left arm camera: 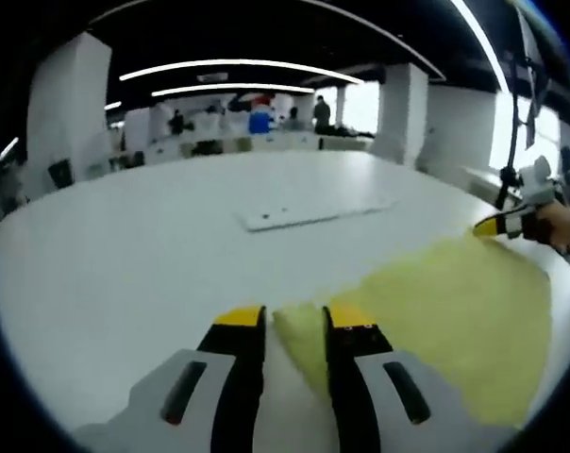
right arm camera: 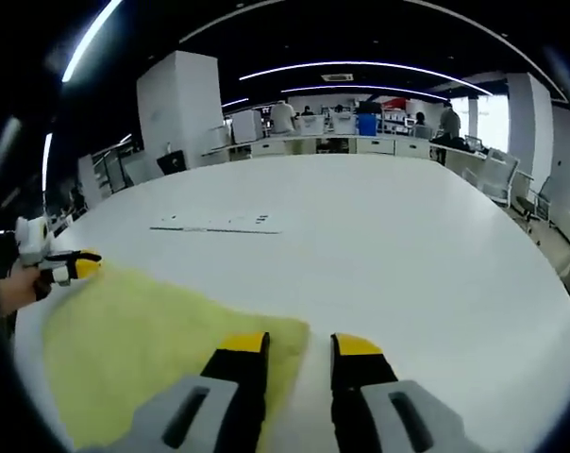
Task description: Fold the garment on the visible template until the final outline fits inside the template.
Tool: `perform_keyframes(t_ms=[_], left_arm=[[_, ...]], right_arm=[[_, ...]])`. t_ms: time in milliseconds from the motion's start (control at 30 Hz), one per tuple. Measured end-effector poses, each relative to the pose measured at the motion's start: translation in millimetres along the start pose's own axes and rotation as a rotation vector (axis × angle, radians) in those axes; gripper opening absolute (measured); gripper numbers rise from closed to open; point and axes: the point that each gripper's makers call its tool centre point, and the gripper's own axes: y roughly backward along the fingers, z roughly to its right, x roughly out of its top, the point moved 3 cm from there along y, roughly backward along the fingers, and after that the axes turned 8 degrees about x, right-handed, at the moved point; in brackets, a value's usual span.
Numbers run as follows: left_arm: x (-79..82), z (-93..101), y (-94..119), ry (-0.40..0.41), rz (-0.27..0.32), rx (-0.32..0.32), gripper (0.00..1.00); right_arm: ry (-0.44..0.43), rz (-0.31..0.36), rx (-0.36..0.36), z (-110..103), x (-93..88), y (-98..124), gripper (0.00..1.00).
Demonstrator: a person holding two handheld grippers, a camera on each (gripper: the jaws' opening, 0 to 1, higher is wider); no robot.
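White tabletop (left arm camera: 125,274) spreads wide under both tongs, with an open office of desks, pillars and ceiling light strips behind it.

From the left gripper view, the left tongs (left arm camera: 295,321) rise with their yellow-tipped jaws a little apart, and a narrow corner of the yellow garment (left arm camera: 455,321) lies in the gap between them; whether the jaws pinch it I cannot tell. The cloth widens away to the right of these jaws, flat on the table. At its far right edge the right tongs (left arm camera: 500,224) come in with a hand (left arm camera: 561,225) behind them, tips at the cloth's corner. Beyond the left jaws, well apart from the cloth, lies a flat white template (left arm camera: 313,213) with small dark marks.

From the right gripper view, the right tongs (right arm camera: 300,345) also stand with jaws apart. The garment (right arm camera: 134,359) lies to their left and under the left jaw, its corner ending in the gap just short of the right jaw. At the cloth's far left corner the left tongs (right arm camera: 77,264) show, held by a hand (right arm camera: 21,286). Farther out ahead, the template (right arm camera: 215,226) is a thin pale strip on the table (right arm camera: 408,264).
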Motion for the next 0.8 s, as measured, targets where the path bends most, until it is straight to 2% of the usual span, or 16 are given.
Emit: perform_keyframes(t_ms=[100, 200, 233, 300, 400, 533, 633, 800], left_arm=[[-0.2, -5.4, 3.5, 0.017, -0.002, 0.012, 0.26], [0.5, -13.0, 6.9, 0.06, -0.006, 0.048, 0.39], [1.1, -15.6, 8.6, 0.066, -0.006, 0.054, 0.44], [5.4, -17.0, 13.3, 0.075, -0.006, 0.059, 0.47], [11.4, -17.2, 21.5, 0.096, 0.008, 0.049, 0.5], [19.5, -16.4, 33.1, 0.079, 0.023, 0.018, 0.6], [25.1, -15.3, 44.4, 0.072, 0.036, -0.006, 0.65], [33.5, -4.8, 66.5, 0.066, 0.06, -0.057, 0.77]], right_arm=[[-0.009, 0.005, 0.005, -2.6, 1.1, 1.1, 0.23], [-0.028, 0.016, 0.008, -7.4, 5.5, 4.9, 0.24], [-0.03, 0.019, 0.011, -8.4, 7.5, 5.4, 0.27], [-0.042, 0.023, 0.018, -12.1, 11.1, 7.7, 0.35], [-0.053, 0.023, 0.029, -15.0, 14.4, 11.5, 0.43], [-0.083, -0.004, 0.071, -25.8, 13.6, 21.1, 0.5], [-0.066, -0.023, 0.09, -32.2, 13.3, 28.3, 0.59], [-0.042, -0.043, 0.131, -46.2, 14.0, 41.9, 0.69]])
